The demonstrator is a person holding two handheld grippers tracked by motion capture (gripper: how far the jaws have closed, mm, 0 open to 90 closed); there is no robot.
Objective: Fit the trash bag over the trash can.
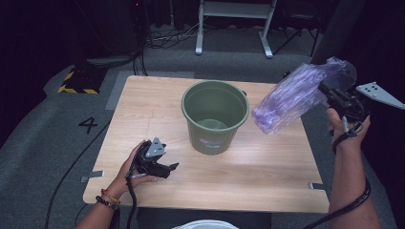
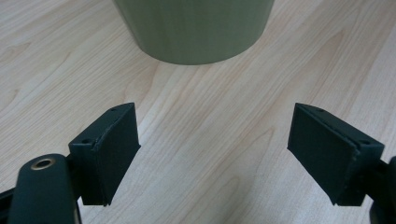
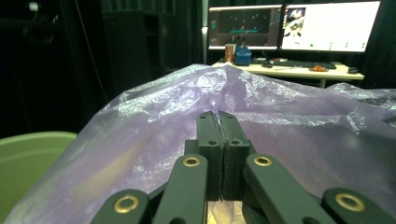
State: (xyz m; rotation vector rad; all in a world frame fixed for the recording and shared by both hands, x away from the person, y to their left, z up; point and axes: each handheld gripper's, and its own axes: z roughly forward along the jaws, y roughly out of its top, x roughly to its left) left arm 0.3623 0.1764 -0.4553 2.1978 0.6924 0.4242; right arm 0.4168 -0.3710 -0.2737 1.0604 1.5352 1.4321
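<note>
Wooden surface (image 1: 267,171) on grey carpet, dark room behind, carries the work. Purple plastic bag (image 1: 296,98) hangs in the air off the surface's right edge, slanting down toward the bucket, its lower end near the rim but apart from it. Right claw (image 1: 329,93) is clamped tight on the bag's upper end; in the right gripper view the jaws are pressed together with the film (image 3: 233,100) bunched between and over them. Green bucket (image 1: 215,117) stands upright mid-surface, mouth open, seemingly nothing inside. Left claw (image 1: 165,168) rests low on the surface near the bucket's left front, jaws spread wide, gripping nothing; the left gripper view shows bare wood between the pads (image 2: 116,149) and the bucket's base (image 2: 194,32) just ahead. Step in hand looks like lining the bucket: bag lifted, not yet over the mouth. Next move likely calls for carrying the bag above the rim and lowering it in, with the left claw free to catch an edge or steady the bucket. Nothing blocks the path. A white frame (image 1: 236,24) and cables (image 1: 162,38) lie on the floor behind, monitors (image 3: 292,25) on a far desk.
</note>
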